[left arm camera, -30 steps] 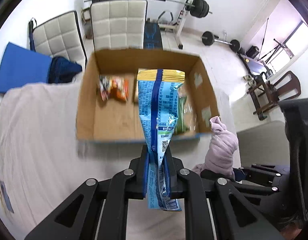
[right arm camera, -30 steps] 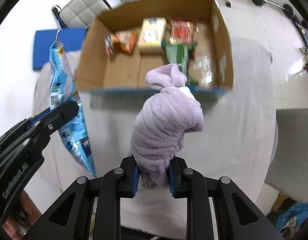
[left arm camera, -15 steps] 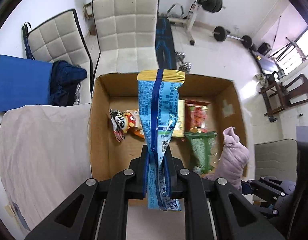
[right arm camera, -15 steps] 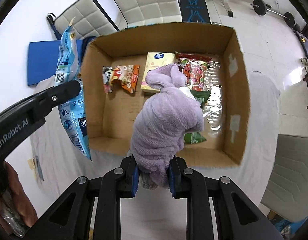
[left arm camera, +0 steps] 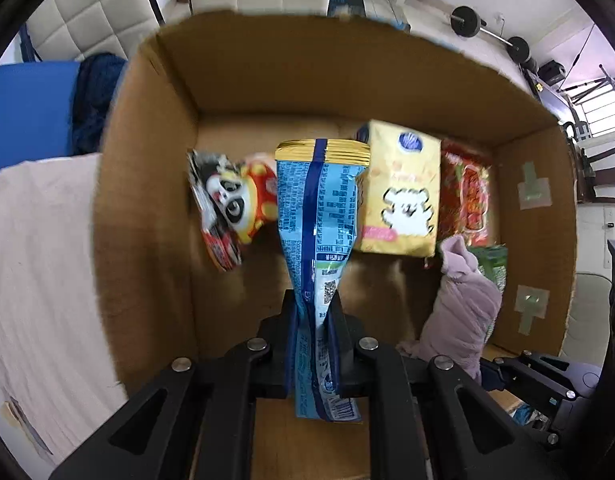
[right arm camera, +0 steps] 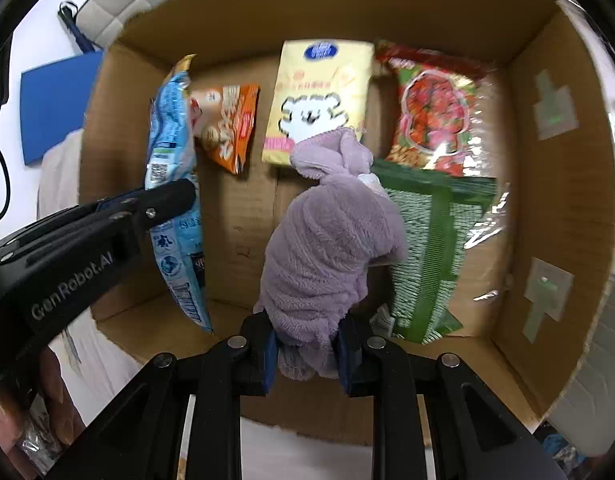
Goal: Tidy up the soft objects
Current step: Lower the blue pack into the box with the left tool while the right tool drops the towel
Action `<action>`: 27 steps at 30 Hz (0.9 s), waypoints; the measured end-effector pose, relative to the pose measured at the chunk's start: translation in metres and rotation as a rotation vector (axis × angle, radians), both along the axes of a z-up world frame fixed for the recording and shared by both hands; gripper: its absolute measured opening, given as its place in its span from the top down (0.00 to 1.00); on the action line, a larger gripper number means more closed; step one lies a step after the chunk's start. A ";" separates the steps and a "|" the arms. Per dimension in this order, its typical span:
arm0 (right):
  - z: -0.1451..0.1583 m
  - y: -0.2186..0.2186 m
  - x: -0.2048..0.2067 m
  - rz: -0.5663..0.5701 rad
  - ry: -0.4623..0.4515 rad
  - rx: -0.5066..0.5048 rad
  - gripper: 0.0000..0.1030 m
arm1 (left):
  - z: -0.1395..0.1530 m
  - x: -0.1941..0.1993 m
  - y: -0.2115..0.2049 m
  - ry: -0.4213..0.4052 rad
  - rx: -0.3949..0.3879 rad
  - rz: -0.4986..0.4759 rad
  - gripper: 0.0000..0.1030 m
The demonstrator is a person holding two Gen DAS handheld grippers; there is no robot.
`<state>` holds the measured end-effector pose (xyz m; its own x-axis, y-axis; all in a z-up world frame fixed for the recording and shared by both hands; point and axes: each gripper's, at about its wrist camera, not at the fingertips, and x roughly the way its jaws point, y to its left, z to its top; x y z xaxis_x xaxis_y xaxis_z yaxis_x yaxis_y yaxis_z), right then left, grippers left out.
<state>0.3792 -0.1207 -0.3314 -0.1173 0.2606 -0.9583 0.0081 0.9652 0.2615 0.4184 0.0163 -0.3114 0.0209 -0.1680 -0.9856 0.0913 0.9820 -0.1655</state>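
My left tongs [left arm camera: 312, 336] are black with blue pads, on a light blue packet [left arm camera: 317, 216] with a dark blue stripe and gold top. My right tongs [right arm camera: 305, 354] carry a lilac towel [right arm camera: 327, 248]. The box [right arm camera: 547, 208] is brown; inside, a yellow pack [right arm camera: 319, 92] with a white bear, a green-striped bag [right arm camera: 427, 256].

In the right wrist view we found the open brown cardboard box [right arm camera: 555, 208] filling the frame; inside it, the crinkly orange snack packet [right arm camera: 231, 128] lay upper left, the flat yellow bear-printed pack [right arm camera: 315, 92] at upper centre, and the clear red-printed noodle bag [right arm camera: 435, 116] upper right.
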 end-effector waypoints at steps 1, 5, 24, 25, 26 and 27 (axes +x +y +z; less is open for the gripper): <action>-0.003 0.001 0.000 0.004 0.006 0.001 0.75 | -0.004 -0.001 0.000 0.012 0.000 -0.001 0.87; -0.019 0.002 0.003 -0.001 0.046 0.009 0.66 | -0.012 -0.005 0.000 0.040 0.016 0.015 0.81; 0.008 -0.042 -0.007 -0.018 -0.070 -0.146 0.45 | 0.057 -0.055 0.003 -0.160 0.059 0.068 0.39; 0.008 -0.043 -0.009 -0.018 -0.073 -0.154 0.45 | 0.062 -0.058 0.002 -0.180 0.058 0.074 0.36; 0.009 -0.045 -0.011 -0.019 -0.078 -0.166 0.44 | 0.063 -0.060 0.000 -0.189 0.061 0.075 0.25; 0.010 -0.046 -0.013 -0.024 -0.084 -0.165 0.42 | 0.067 -0.062 0.002 -0.197 0.062 0.075 0.20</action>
<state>0.3664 -0.1672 -0.3212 -0.0308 0.1004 -0.9945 0.0164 0.9949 0.0999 0.3568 0.0179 -0.2446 0.2245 -0.0975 -0.9696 0.0419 0.9950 -0.0903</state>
